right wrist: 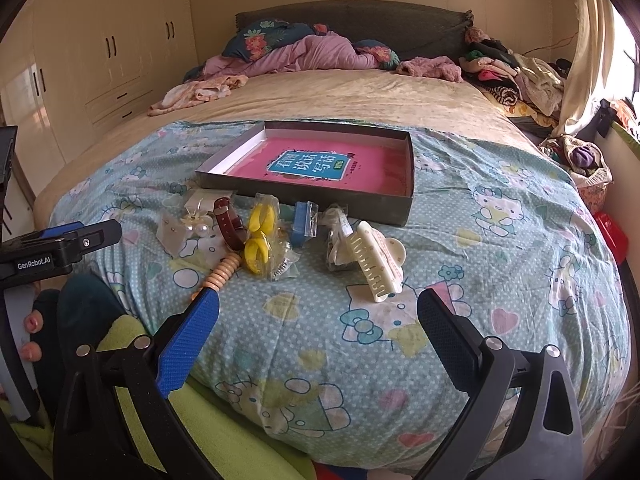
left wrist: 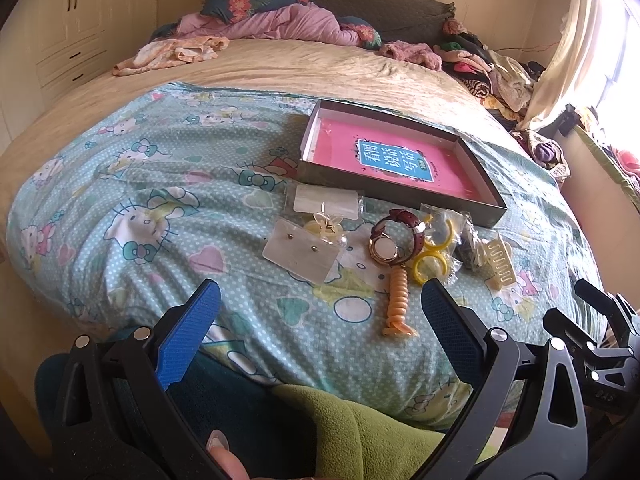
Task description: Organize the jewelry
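Jewelry lies in a loose pile on the Hello Kitty blanket in front of a shallow grey box [left wrist: 486, 184] [right wrist: 344, 200] with a pink book in it. The pile holds a watch with a maroon strap [left wrist: 394, 240] [right wrist: 229, 229], yellow rings in a clear bag [left wrist: 430, 260] [right wrist: 260, 240], an orange spiral tie [left wrist: 396, 300] [right wrist: 224, 270], a cream claw clip [left wrist: 500, 260] [right wrist: 378, 260], earrings on a clear card [left wrist: 302, 250] [right wrist: 176, 232] and a blue packet [right wrist: 302, 224]. My left gripper [left wrist: 320, 304] is open and empty, just short of the pile. My right gripper [right wrist: 318, 312] is open and empty, below the claw clip.
The bed carries a beige cover, a pink quilt and pillows [right wrist: 304, 56] at the headboard and a heap of clothes [right wrist: 512, 76] at the far right. Cream wardrobes [right wrist: 108, 52] stand on the left. A curtained window [left wrist: 580, 40] is on the right.
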Available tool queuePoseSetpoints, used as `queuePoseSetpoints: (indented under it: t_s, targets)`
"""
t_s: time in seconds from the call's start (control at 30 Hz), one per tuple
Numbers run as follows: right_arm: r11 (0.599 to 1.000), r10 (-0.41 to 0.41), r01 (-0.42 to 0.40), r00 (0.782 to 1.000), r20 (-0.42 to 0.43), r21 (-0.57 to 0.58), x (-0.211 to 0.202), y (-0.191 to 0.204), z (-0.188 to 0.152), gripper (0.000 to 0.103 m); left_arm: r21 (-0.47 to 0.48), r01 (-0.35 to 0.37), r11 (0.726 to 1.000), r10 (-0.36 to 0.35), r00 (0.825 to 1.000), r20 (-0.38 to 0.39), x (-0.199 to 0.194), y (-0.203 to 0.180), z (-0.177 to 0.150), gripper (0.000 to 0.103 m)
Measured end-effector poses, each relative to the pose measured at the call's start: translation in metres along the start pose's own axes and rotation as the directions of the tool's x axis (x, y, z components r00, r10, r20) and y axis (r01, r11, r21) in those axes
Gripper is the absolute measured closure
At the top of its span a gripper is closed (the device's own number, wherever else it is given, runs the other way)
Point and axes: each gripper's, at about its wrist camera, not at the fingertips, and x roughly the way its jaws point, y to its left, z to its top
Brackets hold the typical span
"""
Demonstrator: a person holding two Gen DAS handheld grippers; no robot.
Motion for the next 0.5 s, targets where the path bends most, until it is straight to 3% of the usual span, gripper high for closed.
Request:
queuePoseSetpoints:
  t_s: [0.5]
  targets:
    - [1.000,0.017,-0.017,1.000,-0.018,-0.023,0.022,-0.001,0.013,0.004,-0.055,-0.046,0.997,0.045,0.999,-0.025,0.025,0.028,0.016,0.009]
